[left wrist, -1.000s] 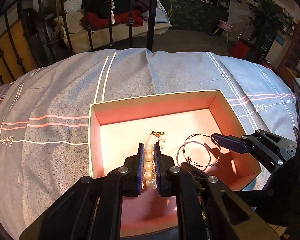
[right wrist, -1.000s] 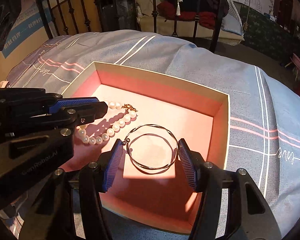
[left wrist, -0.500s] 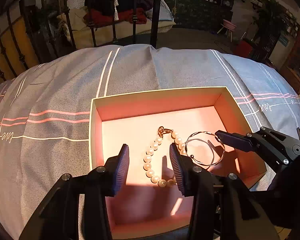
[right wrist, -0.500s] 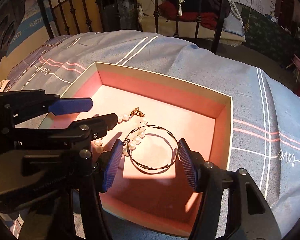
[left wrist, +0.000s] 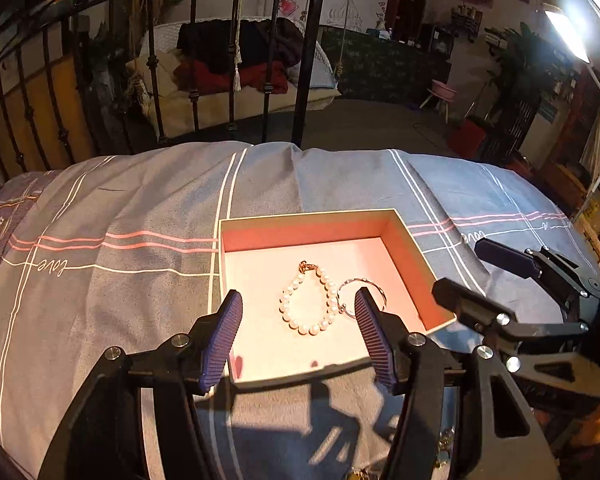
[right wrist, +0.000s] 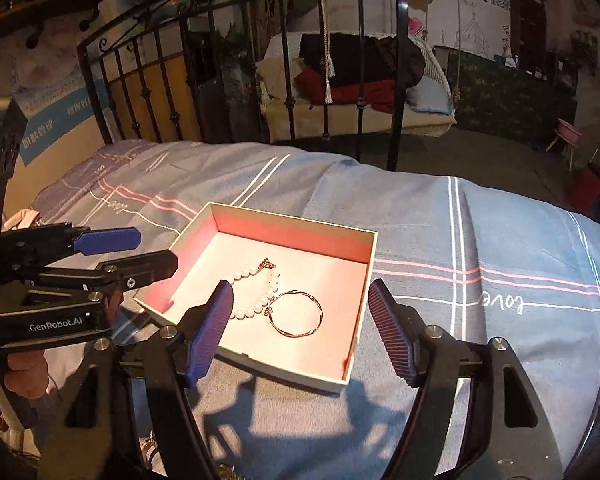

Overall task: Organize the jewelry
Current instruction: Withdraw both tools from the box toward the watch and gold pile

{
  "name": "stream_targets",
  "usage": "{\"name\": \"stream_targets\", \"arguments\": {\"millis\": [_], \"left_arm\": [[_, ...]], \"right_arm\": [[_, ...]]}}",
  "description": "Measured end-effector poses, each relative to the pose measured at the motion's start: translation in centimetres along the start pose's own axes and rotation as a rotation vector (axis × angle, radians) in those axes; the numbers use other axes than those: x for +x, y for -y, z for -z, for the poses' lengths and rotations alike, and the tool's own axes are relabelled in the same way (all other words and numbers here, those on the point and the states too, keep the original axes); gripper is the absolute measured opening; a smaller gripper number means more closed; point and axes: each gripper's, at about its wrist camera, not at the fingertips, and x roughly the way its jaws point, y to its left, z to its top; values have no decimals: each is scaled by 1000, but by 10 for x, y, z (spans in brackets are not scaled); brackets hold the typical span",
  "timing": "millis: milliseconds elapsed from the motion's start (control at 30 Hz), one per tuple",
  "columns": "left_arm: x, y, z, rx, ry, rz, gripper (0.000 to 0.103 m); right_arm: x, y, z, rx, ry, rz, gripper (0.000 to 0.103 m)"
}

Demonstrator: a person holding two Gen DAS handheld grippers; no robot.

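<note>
- So, the pink-lined gift box sits open on a grey-blue bedspread with white and pink stripes and a little "love" script on it.
- Inside the box, the pearl bracelet lies flat in a loop on the floor, its gold clasp at the far end.
- Just beside it on the right is the thin wire bangle; in the right wrist view it looks like it touches the pearls, or very nearly.
- Left gripper: jaws apart and opening, nothing between the blue ribbed pads. It hangs above the near edge of the box, and the bracelet only shows through the gap, well below.
- Right gripper: same deal, jaws wide and opening, nothing pinched. The bangle is seen between the pads but lies on the box floor, clear of them.
- From the right wrist view the left gripper pokes in from the left side by the box's left wall, with a hand on its handle.
- Behind the bed there's a black iron bed frame and a hanging wicker swing seat piled with dark and red clothes.
</note>
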Motion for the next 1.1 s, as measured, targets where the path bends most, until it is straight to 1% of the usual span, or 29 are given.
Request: {"name": "stream_targets", "arguments": {"millis": [67,133,200,300,367,433,500,600,700,933,1000,1100], "left_arm": [[-14,5,21,-3,-6,23,58],[-20,12,45,-4,-36,47,58],[-23,20,69,-3,-58,52,58],[-23,30,99,-25,-103,66,58],[-21,37,115,-37,-136,68,58],[-18,43,127,-47,-159,51,58],[-15,43,135,-81,-175,33,58],[-15,39,143,-168,-179,27,57],[-13,44,141,-162,-183,3,57],[-20,44,146,-239,-190,-48,56],[-21,47,149,-232,-190,-63,56],[-20,50,151,-197,-193,-79,56]], "right_arm": [[-23,5,13,26,24,10,71],[-39,8,32,46,30,21,71],[-49,10,55,67,13,34,71],[-55,12,91,115,-32,12,71],[-57,8,114,131,-55,0,71],[-55,5,133,142,-70,-12,71],[-56,1,146,153,-73,-19,71],[-55,-6,157,142,-74,-16,71],[-54,-9,164,142,-75,-14,72],[-55,-8,167,141,-70,-22,73],[-55,-10,168,136,-67,-23,77],[-54,-13,168,125,-67,-19,78]]}}
